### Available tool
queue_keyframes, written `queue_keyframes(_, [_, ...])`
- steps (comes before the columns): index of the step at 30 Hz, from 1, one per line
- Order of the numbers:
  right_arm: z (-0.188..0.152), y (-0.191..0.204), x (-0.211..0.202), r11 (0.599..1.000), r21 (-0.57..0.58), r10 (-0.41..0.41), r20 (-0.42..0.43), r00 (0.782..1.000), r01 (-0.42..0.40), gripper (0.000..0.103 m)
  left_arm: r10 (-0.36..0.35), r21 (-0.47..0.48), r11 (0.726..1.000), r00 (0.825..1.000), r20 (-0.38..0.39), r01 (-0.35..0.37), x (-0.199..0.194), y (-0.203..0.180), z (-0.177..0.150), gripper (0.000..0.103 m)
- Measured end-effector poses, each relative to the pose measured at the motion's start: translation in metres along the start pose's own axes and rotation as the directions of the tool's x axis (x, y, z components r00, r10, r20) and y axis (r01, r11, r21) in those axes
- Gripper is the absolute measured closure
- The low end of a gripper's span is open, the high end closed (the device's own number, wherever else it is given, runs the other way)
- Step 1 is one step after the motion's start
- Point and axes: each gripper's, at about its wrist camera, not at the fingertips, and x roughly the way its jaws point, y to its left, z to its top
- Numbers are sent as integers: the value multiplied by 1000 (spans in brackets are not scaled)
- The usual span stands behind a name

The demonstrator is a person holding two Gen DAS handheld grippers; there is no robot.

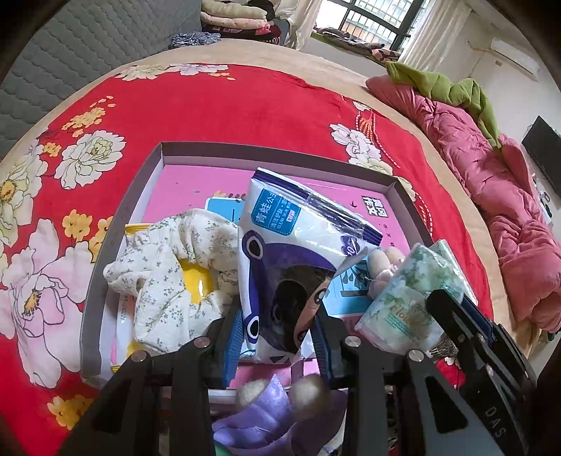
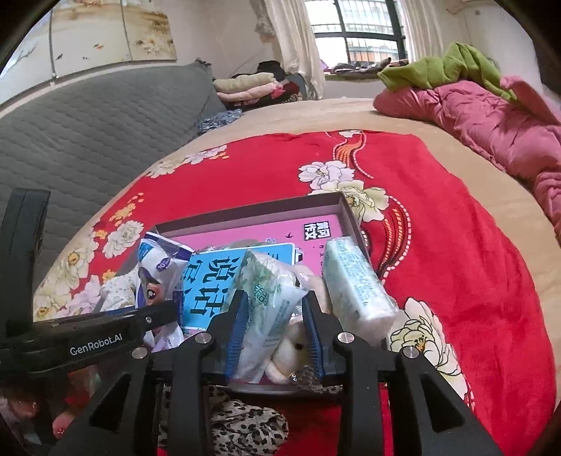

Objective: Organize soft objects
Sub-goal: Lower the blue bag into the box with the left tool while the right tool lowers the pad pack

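Left gripper (image 1: 277, 336) clamped on frog-print tissue pack (image 1: 280, 245) over grey tray (image 1: 101, 266) — right gripper (image 2: 273, 329), just beside, straddles green tissue pack (image 2: 266, 298), grip uncertain. Risk: tilted packs slip off crowded tray edge — floral cloth (image 1: 164, 266) bunched left.

Place: I'm working in a home bedroom.
Bed: a wide bed (image 1: 280, 52) under a red floral blanket (image 1: 217, 105) fills my view.
Bedding: a pink quilt (image 1: 491, 182) is bunched along the bed's side.
Laundry: folded blankets (image 2: 245, 86) are stacked by the curtained, barred window (image 2: 357, 31).
Wall: an air conditioner (image 1: 513, 58) is mounted high.
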Motion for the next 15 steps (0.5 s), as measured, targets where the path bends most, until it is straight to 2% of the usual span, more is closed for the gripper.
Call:
queue_keyframes(6, [1,-6,-2,1000,14,-14,1,1000,14,61,2,8,1000,1000,-2,-2,1,-3,0,66])
queue_keyframes(15, [5,-9,-13,1000,23,-10,45,999,9,59,-2,16,1000,1000,-14,2,3,-6,0,64])
